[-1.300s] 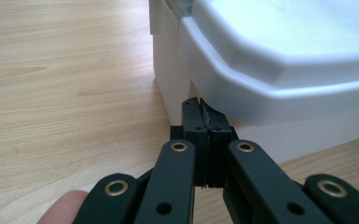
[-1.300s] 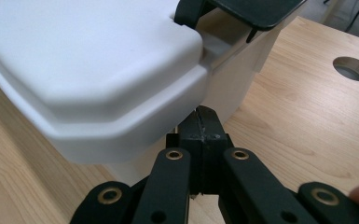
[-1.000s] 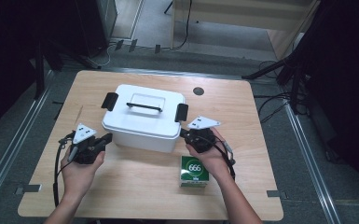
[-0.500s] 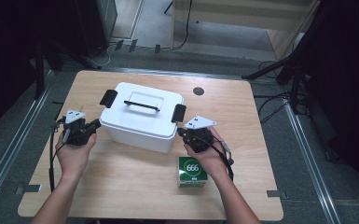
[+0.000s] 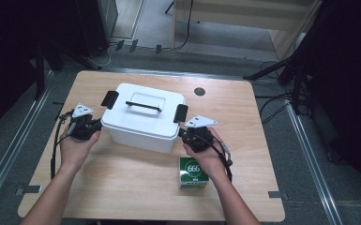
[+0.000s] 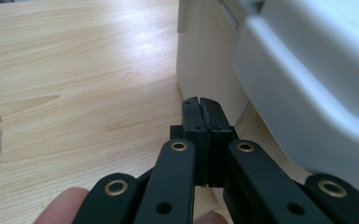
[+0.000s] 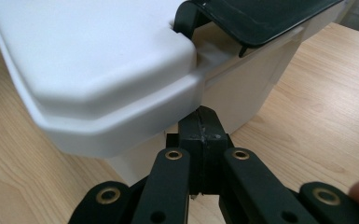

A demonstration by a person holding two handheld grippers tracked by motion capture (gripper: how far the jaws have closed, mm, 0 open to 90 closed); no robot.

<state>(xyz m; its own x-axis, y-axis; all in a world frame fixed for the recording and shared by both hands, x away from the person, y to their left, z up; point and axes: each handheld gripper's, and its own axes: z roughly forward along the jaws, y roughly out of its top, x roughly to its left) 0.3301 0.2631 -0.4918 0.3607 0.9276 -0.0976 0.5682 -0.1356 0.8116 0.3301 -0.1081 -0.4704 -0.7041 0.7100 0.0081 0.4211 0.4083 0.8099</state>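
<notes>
A white lidded box [image 5: 143, 123] with a black carry handle [image 5: 143, 106] stands mid-table, a black latch [image 5: 180, 113] at each end. My left gripper [image 5: 96, 125] is shut and empty, its tips at the box's left end. In the left gripper view the closed jaws [image 6: 200, 103] sit just under the lid's rim [image 6: 303, 107], beside the box wall. My right gripper [image 5: 184, 135] is also shut and empty at the right end. In the right gripper view it [image 7: 204, 114] points under the lid's corner [image 7: 121, 93], below the black latch [image 7: 261, 18].
A small green carton marked 666 [image 5: 193, 172] stands on the wooden table [image 5: 122, 183] just under my right wrist. A dark round grommet [image 5: 199, 91] sits behind the box. Cables trail from both grippers. Metal floor rails run along both table sides.
My left hand has moved away from me along the table and a little left, up to the box's left end. The right hand and the box have stayed put.
</notes>
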